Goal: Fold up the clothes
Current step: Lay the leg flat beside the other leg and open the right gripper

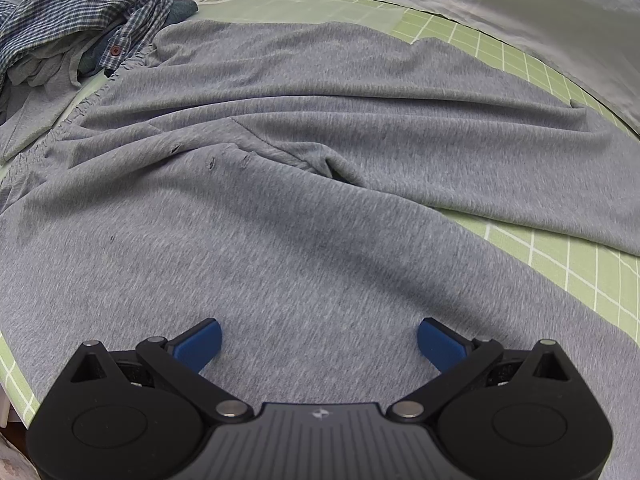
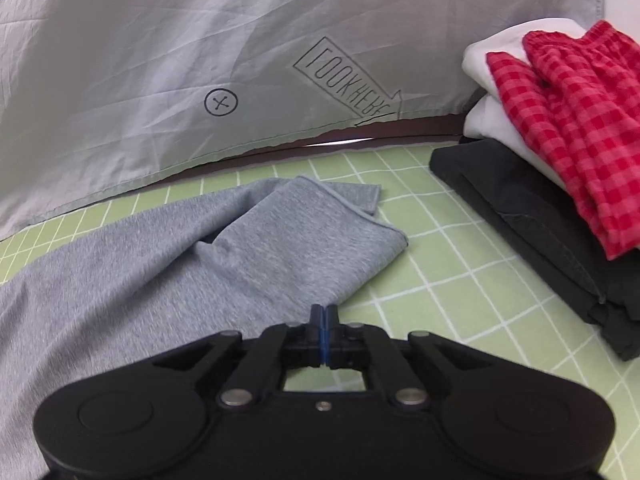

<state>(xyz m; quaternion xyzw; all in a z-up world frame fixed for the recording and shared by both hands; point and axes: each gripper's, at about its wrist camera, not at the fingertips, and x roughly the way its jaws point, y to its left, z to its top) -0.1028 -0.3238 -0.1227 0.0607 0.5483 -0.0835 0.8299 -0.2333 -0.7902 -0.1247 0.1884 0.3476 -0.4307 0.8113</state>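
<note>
Work surface: a green grid-patterned mat, backed by a pale grey sheet. The grey garment lies spread and wrinkled across the mat. The left gripper hovers over it, jaws wide apart, holding nothing. The right gripper has its jaws pressed together at the garment's edge; whether fabric is pinched cannot be determined. Nearby: a plaid shirt heap; a stack of folded clothes.

Home laundry spot: clothes pile, gridded cover.

Grey garment cut off at frame edges, black clothes partly hidden under red checked cloth
</note>
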